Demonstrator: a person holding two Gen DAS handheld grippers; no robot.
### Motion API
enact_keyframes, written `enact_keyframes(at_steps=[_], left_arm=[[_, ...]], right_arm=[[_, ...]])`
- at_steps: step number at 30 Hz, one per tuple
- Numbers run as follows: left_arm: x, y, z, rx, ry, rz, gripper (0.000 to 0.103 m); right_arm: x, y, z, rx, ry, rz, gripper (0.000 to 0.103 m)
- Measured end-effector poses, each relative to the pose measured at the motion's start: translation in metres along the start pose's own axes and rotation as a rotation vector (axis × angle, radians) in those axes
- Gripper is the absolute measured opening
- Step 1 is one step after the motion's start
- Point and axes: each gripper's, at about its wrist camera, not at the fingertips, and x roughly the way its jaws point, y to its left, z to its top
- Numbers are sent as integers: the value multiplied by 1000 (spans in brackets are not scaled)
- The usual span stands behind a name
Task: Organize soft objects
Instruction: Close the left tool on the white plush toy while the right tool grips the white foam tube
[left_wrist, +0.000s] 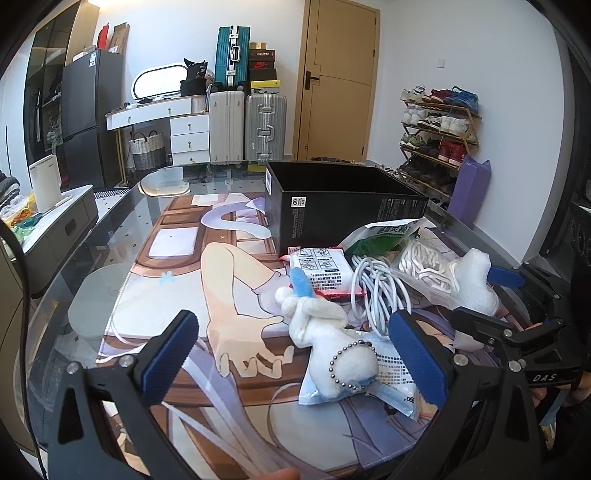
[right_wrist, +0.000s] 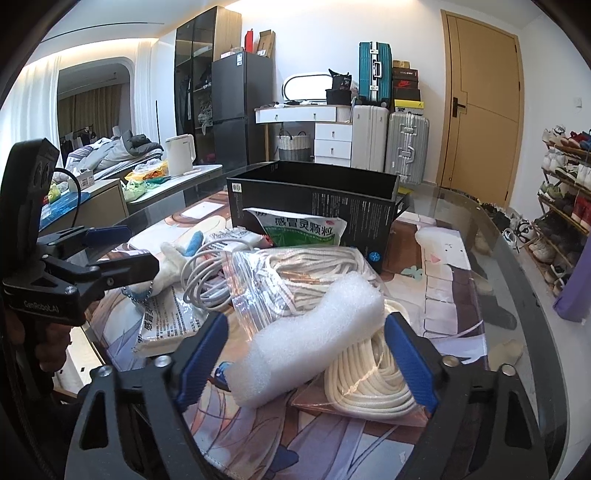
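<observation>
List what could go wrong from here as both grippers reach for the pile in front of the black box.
1. The plush toy lies against the coiled white cable; lifting it with the open left gripper may snag its ball chain on the coil.
2. The foam piece rests on the bagged rope; closing the right gripper could pinch the bag too.
3. The green sachet leans on the black box and may slide if the pile shifts.
</observation>
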Motion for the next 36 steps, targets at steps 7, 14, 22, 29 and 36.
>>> enact_keyframes(at_steps=[7,14,22,29,36], left_arm=[[0,1,-2,0,2,-13,103],[0,-1,-2,3,6,-37,103],[3,-2,-4,7,19,-55,102],[5,-6,-7,20,37,-86,79],[9,-8,-9,19,88,-119,38]], right_arm=[[0,4,-5,-5,6,34,58],[-3,2,-8,19,7,51,49],[-2,0,-9,39,19,60,47],[-6,0,-8,44,2,80,33],[-11,-4,-5,59,-30,73,30]])
